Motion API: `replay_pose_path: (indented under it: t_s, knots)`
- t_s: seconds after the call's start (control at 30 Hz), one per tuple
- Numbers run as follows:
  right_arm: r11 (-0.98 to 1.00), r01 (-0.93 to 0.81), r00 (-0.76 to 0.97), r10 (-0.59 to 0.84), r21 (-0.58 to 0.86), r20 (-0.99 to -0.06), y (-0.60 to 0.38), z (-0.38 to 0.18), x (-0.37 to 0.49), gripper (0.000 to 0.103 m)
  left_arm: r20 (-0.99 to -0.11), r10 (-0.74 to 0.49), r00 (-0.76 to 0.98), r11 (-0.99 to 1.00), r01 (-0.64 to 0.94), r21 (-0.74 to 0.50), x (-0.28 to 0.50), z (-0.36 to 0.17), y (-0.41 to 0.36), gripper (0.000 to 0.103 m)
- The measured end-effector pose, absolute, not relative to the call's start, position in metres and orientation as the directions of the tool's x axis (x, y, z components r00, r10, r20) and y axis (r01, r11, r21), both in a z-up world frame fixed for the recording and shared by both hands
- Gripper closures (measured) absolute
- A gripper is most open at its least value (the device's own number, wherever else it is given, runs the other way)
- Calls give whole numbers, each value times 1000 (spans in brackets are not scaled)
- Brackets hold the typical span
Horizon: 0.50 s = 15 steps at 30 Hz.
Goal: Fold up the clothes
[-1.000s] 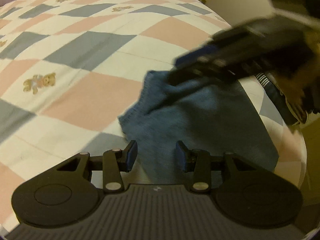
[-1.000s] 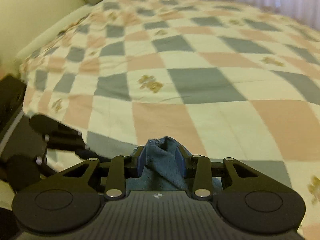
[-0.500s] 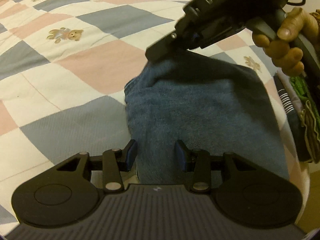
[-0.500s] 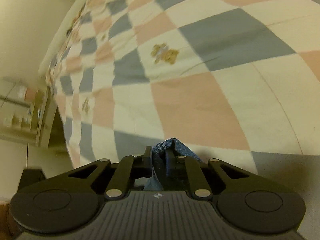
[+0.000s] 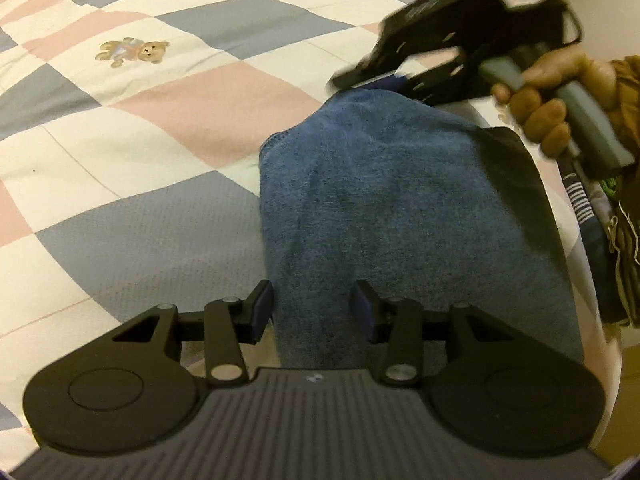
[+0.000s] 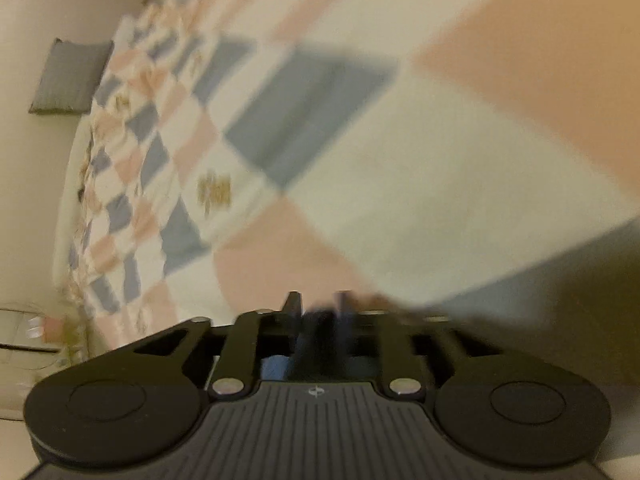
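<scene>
A folded blue terry-knit garment (image 5: 400,216) lies on the checked pink, grey and cream quilt with teddy-bear prints (image 5: 132,92), near the bed's edge; the left gripper (image 5: 313,307) hovers over its near end, its 2 blue-padded fingers (image 5: 261,309) spread apart with cloth between but not pinched; the right gripper (image 6: 318,312), held by a hand (image 5: 548,96), sits at the garment's far edge, fingers nearly together in a blurred view, so I cannot tell its grip; striped clothes (image 5: 580,200) lie beside.
</scene>
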State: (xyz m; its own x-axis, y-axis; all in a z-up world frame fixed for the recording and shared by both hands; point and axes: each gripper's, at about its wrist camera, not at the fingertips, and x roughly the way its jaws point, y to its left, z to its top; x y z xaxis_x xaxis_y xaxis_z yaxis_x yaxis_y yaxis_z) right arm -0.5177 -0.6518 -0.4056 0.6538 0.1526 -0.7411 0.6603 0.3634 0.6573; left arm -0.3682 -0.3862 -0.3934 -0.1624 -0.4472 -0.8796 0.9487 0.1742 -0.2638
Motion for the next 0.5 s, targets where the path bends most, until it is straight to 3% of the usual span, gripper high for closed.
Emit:
replay_pose_path:
  t_s: [0.1,0.3,0.37,0.4,0.5]
  knots:
    - [398,610,705,121,685,-698,-660,-381,-550,58,-883,-441,-159,181,948,-261,-368,-386,-384,67]
    - [531,520,618,307,669,-724,-647,-384,-563,58,-881,-445,-161,159,954,-255,-373,-377,-393,67]
    - [564,520,590,306,641,-747,-641,-392,-562,92,-888,-433,-154,144,961,-236,-377,-379,-396,67]
    - [568,518,597,297,640,-746,-641,-395,-562,103,-891,-428,-150,137,964,-228,-378,-381,-397,67]
    - [585,598,561,183,548,-807,-640,-405,-565,103,-894,-424,-146,128,967,-218,-380,-383,-397,67]
